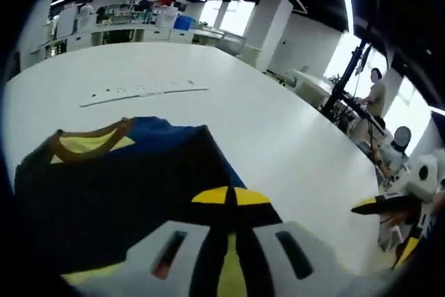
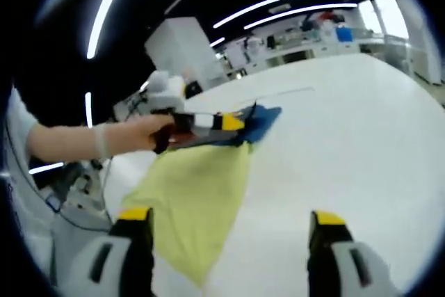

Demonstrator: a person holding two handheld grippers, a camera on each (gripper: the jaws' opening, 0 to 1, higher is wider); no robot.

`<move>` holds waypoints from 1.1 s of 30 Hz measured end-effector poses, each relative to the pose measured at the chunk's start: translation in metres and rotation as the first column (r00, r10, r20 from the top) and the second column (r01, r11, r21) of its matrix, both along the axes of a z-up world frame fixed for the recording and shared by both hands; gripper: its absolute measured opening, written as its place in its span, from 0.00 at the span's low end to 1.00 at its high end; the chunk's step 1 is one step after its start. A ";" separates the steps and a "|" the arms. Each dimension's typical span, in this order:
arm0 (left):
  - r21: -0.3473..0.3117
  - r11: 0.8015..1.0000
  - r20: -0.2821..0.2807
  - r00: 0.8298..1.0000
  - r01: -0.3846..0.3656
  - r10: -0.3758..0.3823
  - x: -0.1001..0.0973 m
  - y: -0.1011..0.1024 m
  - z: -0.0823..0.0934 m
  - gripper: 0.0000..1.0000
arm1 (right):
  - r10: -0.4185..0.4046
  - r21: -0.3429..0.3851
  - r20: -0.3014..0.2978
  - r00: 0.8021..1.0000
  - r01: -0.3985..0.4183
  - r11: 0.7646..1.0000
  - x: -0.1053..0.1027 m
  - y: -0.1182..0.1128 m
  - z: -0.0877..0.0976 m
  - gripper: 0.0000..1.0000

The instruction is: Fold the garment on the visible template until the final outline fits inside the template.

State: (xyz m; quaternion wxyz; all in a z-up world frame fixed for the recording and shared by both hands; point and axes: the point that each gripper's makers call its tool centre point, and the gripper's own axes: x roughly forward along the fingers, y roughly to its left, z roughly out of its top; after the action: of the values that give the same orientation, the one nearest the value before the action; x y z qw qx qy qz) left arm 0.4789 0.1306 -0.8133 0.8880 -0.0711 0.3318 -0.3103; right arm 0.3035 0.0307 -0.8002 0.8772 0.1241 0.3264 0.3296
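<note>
bare table (image 2: 361, 123) right of garment (image 2: 198, 193); left gripper (image 2: 208, 124) on its edge

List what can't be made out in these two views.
- Left gripper view: left gripper covers the garment's near edge.
- Left gripper view: marks on the white strip are too small to read.
- Right gripper view: garment's far end is behind the left gripper; no template outline is discernible on the table.
</note>
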 end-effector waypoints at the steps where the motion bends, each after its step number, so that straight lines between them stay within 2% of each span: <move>1: -0.002 1.000 -0.002 1.000 -0.006 0.006 0.001 0.001 0.000 0.00 | 0.002 0.000 -0.001 1.000 -0.002 1.000 0.000 0.001 0.000 0.93; 5: -0.015 1.000 0.005 1.000 -0.007 0.007 0.001 -0.001 0.003 0.00 | 0.013 0.002 0.000 1.000 -0.013 1.000 0.001 0.005 0.001 0.93; 11: -0.022 1.000 0.011 1.000 -0.007 0.008 -0.001 0.007 0.003 0.00 | 0.016 0.008 0.006 1.000 -0.016 1.000 0.004 0.009 0.004 0.93; 15: -0.028 1.000 0.028 1.000 -0.006 0.007 -0.006 0.019 0.003 0.17 | 0.020 0.011 0.009 1.000 -0.020 1.000 0.006 0.012 0.005 0.93; 17: 0.008 1.000 0.065 0.998 -0.018 0.017 -0.001 0.032 0.001 0.26 | 0.027 0.009 0.006 1.000 -0.027 1.000 0.006 0.015 0.003 0.93; 20: 0.003 0.999 0.065 0.997 -0.041 0.041 -0.006 0.046 0.002 0.35 | 0.032 0.010 0.008 0.999 -0.032 0.999 0.006 0.019 0.005 0.93; 23: 0.010 0.999 0.100 0.994 -0.053 0.051 -0.008 0.062 0.009 0.44 | 0.042 0.010 0.019 0.999 -0.042 0.999 0.007 0.025 0.009 0.93; 26: 0.013 0.998 0.112 0.992 -0.060 0.058 -0.009 0.076 0.010 0.53 | 0.048 0.009 0.028 0.998 -0.049 0.999 0.010 0.028 0.011 0.93; 33: 0.011 0.996 0.119 0.989 -0.086 0.084 -0.016 0.107 0.017 0.63 | 0.054 0.014 0.046 0.997 -0.055 0.998 0.014 0.038 0.017 0.94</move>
State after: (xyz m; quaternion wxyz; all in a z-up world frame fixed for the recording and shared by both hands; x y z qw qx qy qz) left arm 0.4625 0.2373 -0.7965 0.9191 -0.0597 0.2778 -0.2730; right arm 0.3172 0.0689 -0.7835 0.8741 0.1145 0.3069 0.3587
